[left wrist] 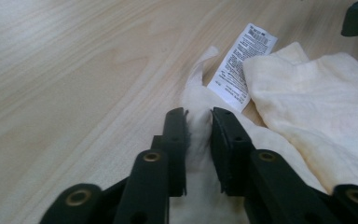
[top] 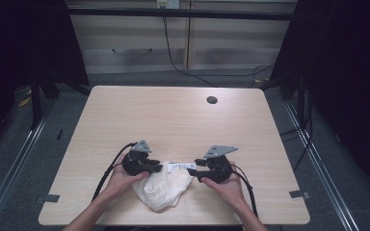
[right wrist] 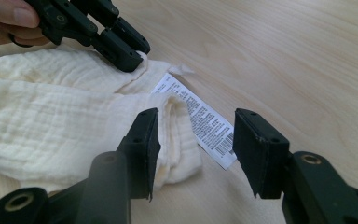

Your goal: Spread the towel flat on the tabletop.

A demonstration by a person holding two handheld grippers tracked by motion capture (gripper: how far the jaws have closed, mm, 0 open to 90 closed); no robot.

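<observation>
item: crumpled cream muslin cloth (top: 163, 188) with white printed care label (top: 181, 166), near desk (top: 173, 120) front edge. left gripper (left wrist: 198, 116) fingers clenched on cloth edge; right gripper (right wrist: 193, 135) fingers released, straddling label corner. likely spreading barely begun; second grip outstanding.

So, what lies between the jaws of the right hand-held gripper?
In the right gripper view, a fold of the cream cloth and its white care label lie between the open jaws of the right hand-held gripper.
</observation>
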